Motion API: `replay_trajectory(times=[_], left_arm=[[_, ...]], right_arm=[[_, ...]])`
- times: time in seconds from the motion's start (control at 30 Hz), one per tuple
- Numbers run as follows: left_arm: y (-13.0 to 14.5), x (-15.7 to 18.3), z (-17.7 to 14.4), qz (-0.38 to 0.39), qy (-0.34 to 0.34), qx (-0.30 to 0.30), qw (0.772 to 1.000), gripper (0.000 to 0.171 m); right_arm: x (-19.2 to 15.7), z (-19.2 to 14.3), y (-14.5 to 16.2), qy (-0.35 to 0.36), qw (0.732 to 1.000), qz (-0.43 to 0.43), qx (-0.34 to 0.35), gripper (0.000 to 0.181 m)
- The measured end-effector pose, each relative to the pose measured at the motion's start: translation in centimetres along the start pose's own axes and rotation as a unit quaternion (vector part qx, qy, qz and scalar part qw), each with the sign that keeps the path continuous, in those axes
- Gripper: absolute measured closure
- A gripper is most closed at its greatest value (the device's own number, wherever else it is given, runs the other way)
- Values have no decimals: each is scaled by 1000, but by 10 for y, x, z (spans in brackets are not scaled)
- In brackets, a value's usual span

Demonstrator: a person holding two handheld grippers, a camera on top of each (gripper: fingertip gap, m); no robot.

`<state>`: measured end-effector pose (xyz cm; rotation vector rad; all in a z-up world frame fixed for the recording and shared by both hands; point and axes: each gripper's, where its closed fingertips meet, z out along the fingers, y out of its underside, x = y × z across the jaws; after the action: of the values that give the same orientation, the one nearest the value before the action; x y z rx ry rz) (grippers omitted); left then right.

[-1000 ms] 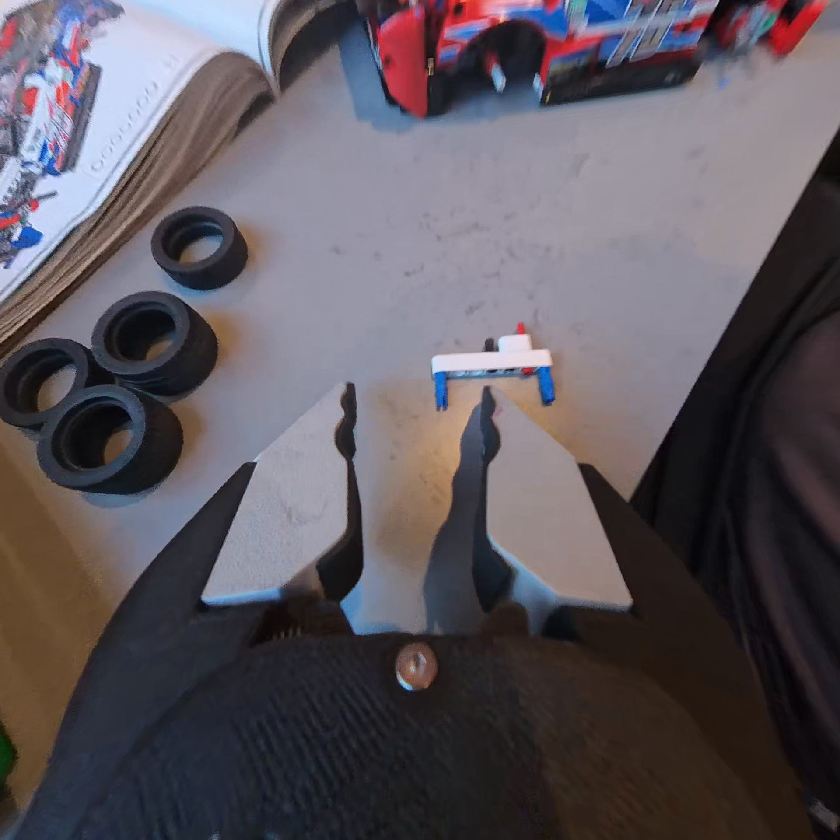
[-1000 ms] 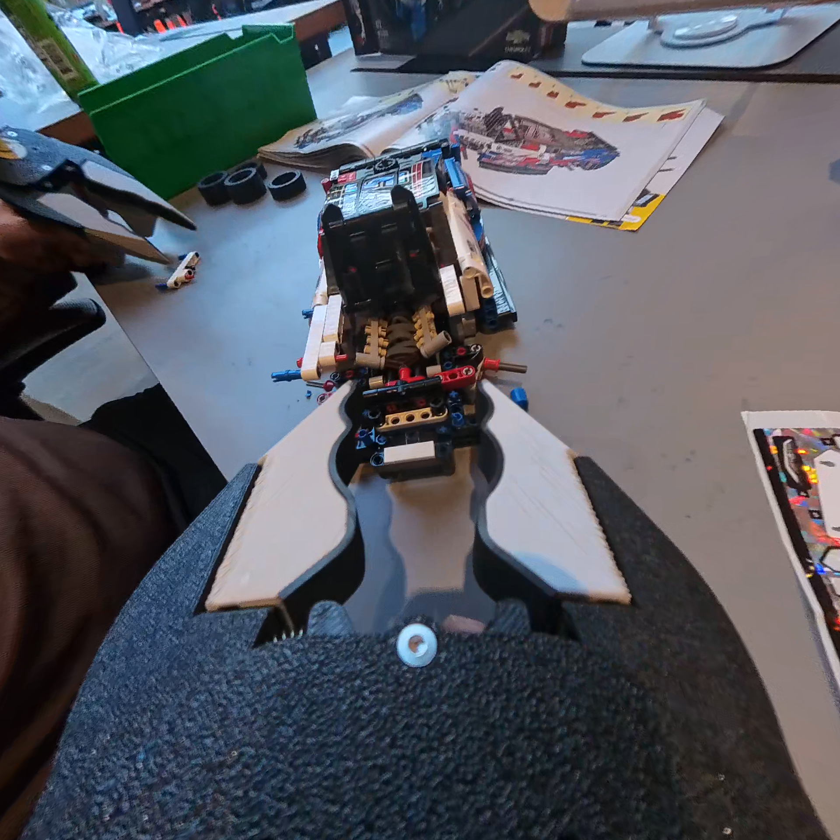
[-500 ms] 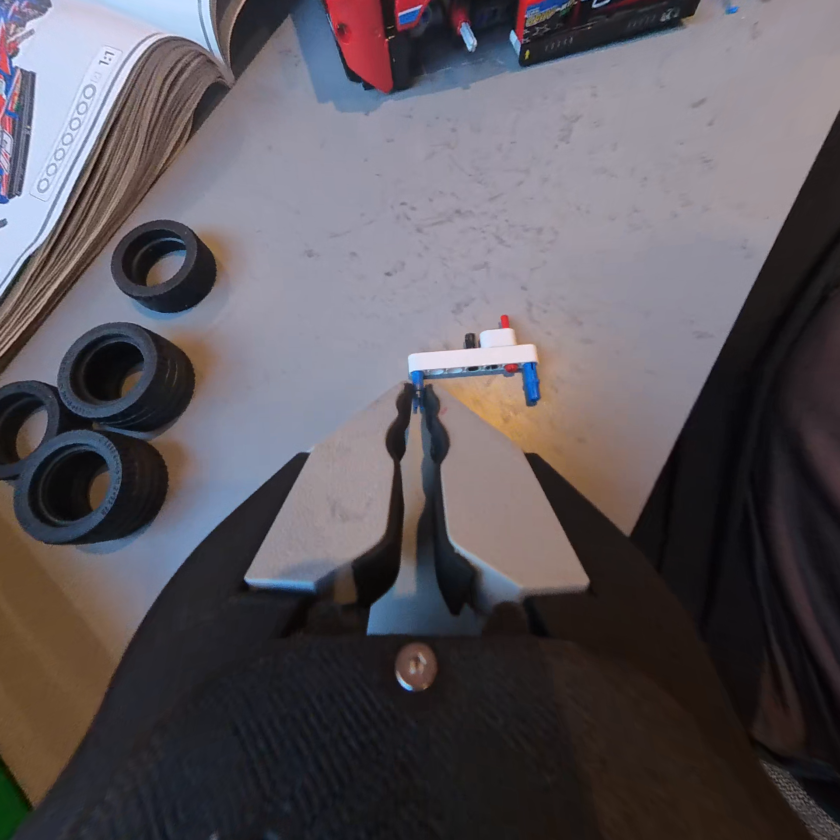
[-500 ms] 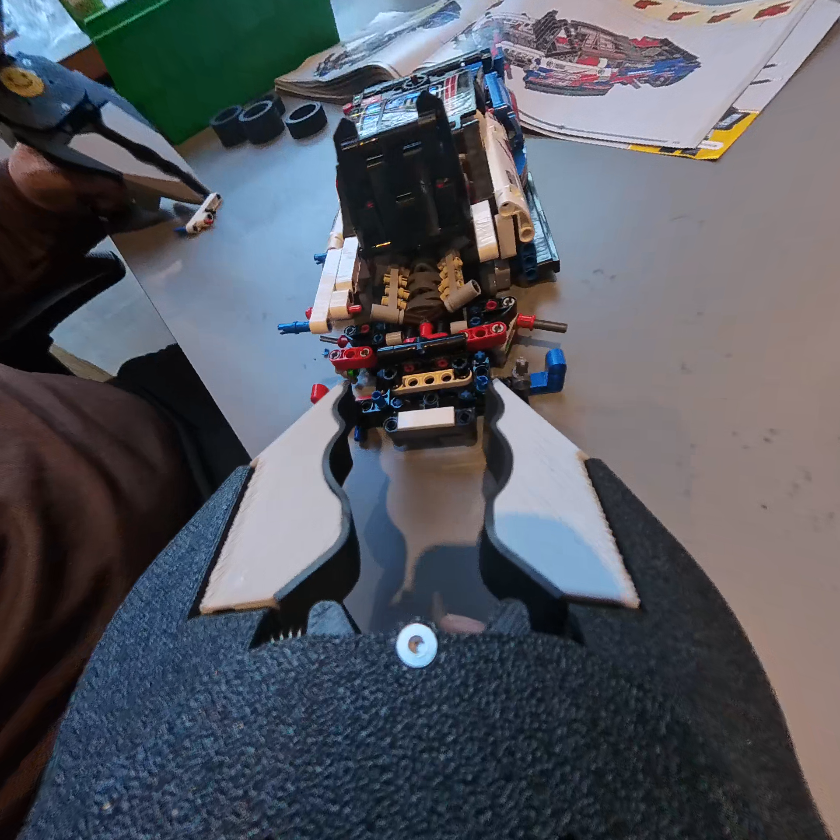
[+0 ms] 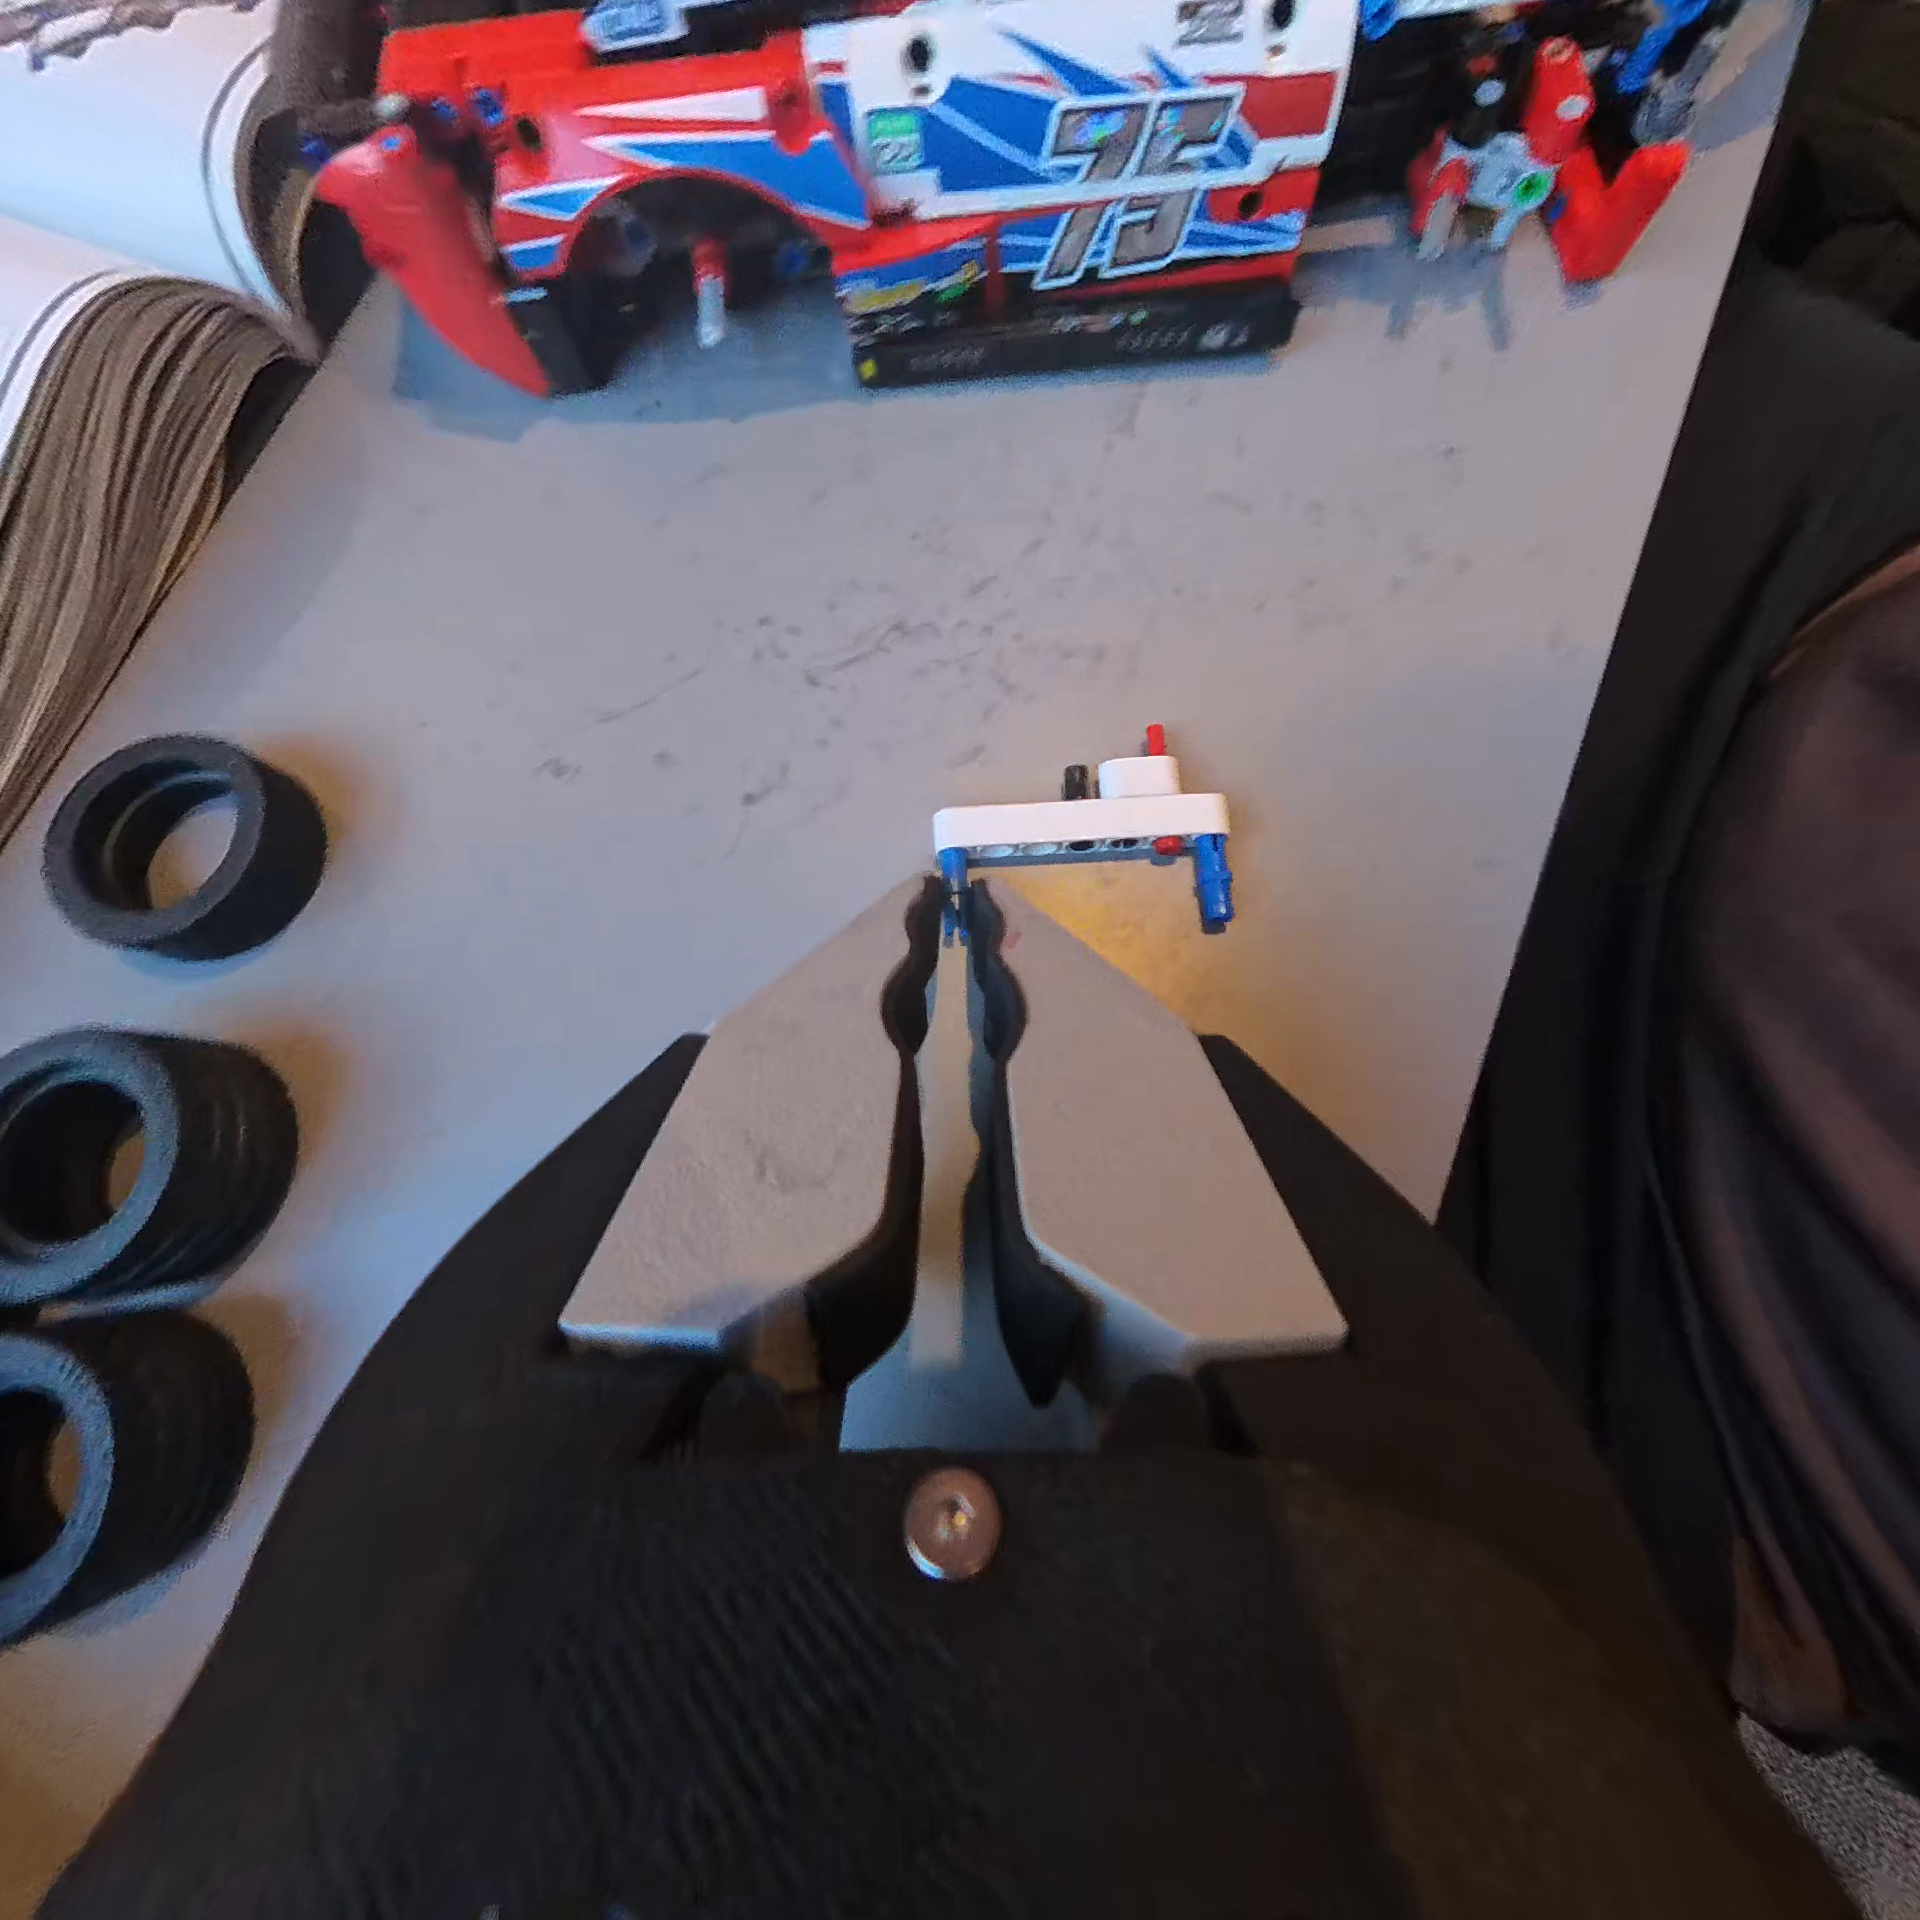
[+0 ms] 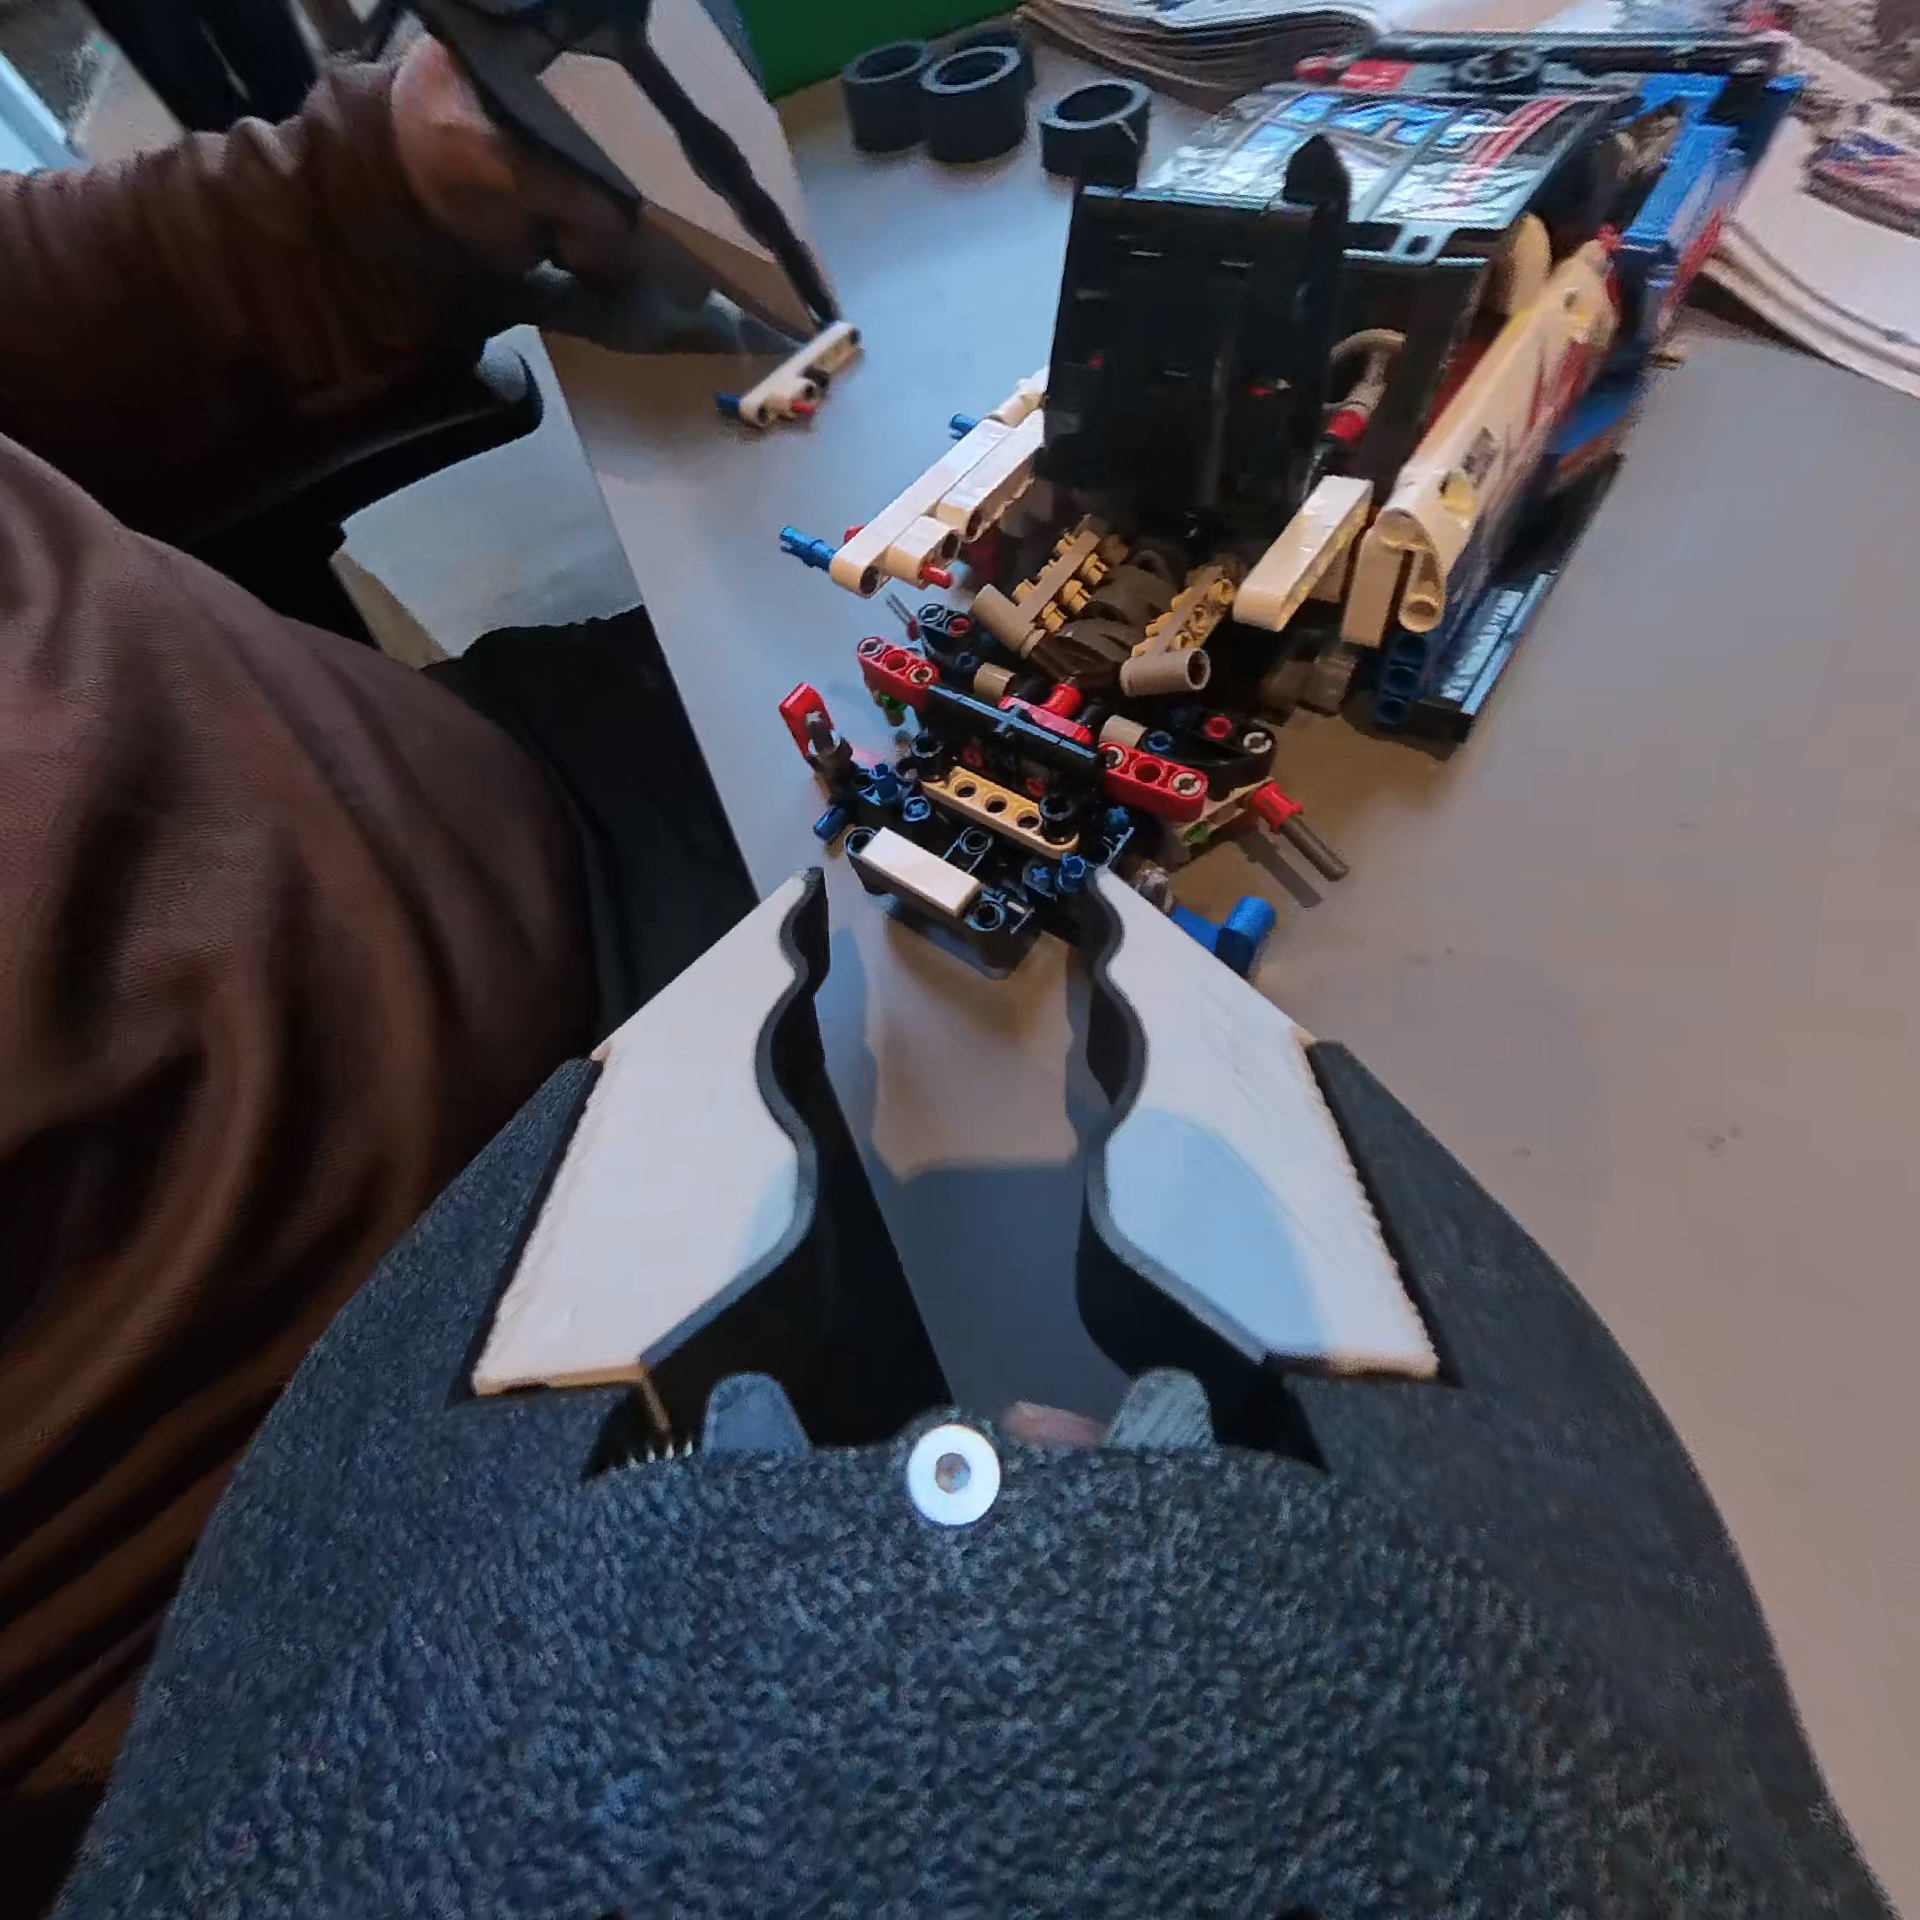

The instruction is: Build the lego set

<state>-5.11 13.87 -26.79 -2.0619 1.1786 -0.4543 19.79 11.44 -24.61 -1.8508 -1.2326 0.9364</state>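
A small white beam assembly (image 5: 1081, 831) with blue pins lies on the grey table near its right edge. My left gripper (image 5: 954, 896) is shut on the assembly's left blue pin; in the right wrist view it (image 6: 821, 312) touches the assembly (image 6: 795, 374). The red, white and blue lego car (image 5: 935, 197) stands at the far side of the table. In the right wrist view the car (image 6: 1247, 499) points its open rear end at me. My right gripper (image 6: 956, 894) is open, its fingertips on either side of the car's rear frame.
Several black tyres (image 5: 177, 842) lie at the left, also in the right wrist view (image 6: 966, 94). An open instruction book (image 5: 94, 343) lies at the far left. A person's brown sleeve (image 6: 208, 831) fills the left of the right wrist view. The table edge (image 5: 1621, 727) runs close on the right. Left tips to right tips: about 25 cm. My left gripper is the nearer one to the open instruction book (image 5: 94, 343): about 20 cm, against 35 cm.
My left gripper closed from open onto the assembly's left blue pin. The right gripper swung left and drew back slightly from the car's rear, staying open.
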Motion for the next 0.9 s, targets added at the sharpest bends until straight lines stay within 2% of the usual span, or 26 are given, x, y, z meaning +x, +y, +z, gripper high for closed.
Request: replay_trajectory(times=[0.37,0.5,0.77,0.9], left_arm=[[-19,23,18,41,62,4,997,170],[-26,29,15,54,73,27,996,170],[-48,20,-7,3,93,127,988,170],[-49,16,-6,-4,85,127,988,170]], right_arm=[[-52,50,-14,-65,997,-42,-20,134],[-65,64,-18,-76,995,-59,-21,133],[-65,51,-35,-83,995,-56,31,137],[-47,45,-36,-49,997,-49,39,137]])
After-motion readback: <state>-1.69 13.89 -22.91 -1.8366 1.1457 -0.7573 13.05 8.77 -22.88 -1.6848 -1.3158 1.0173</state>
